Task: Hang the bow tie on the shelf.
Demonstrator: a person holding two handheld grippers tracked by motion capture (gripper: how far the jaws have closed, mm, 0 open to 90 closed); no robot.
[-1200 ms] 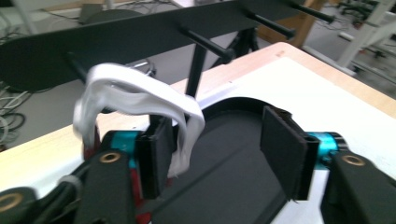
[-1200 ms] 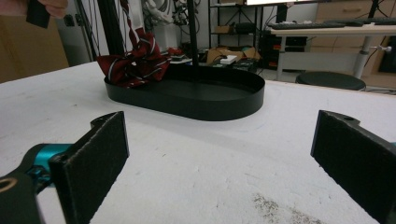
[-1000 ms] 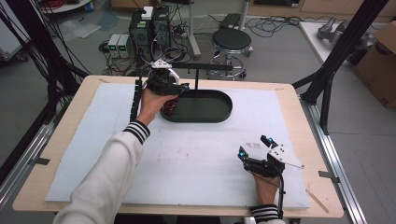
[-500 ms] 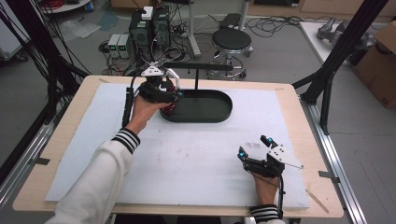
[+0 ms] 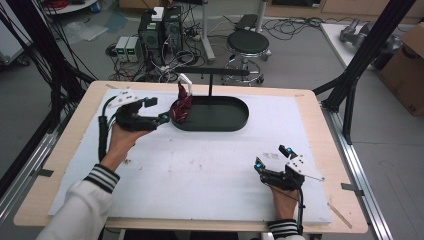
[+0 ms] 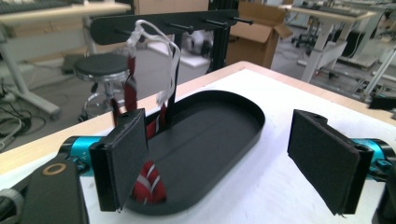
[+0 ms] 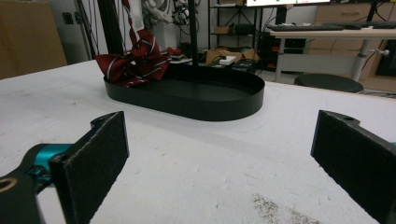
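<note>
The high view takes in the whole white mat (image 5: 210,170) on the table (image 5: 65,150), with the black oval tray (image 5: 220,117) toward 12 o'clock and a stand (image 5: 210,82) rising from its far side. The left gripper view adds what that view is too small to show: the stand's bar carries pegs, and a white strap (image 6: 159,51) hangs from it down to the red striped tie (image 6: 147,184), whose lower end lies bunched in the tray's near end. The right gripper view looks low across the mat and shows the tie (image 7: 133,63) heaped over the tray's (image 7: 210,105) left rim.

The mat is bare from the tray toward 6 o'clock, with wide room between the two hands. The tray sits well in from the table's edges.

The left gripper (image 5: 150,112) is at the tray's 9 o'clock, just beside the tie, jaws spread wide and holding nothing. The right gripper (image 5: 272,160) rests on the mat near 5 o'clock, well apart from the tray, jaws also wide and empty.
</note>
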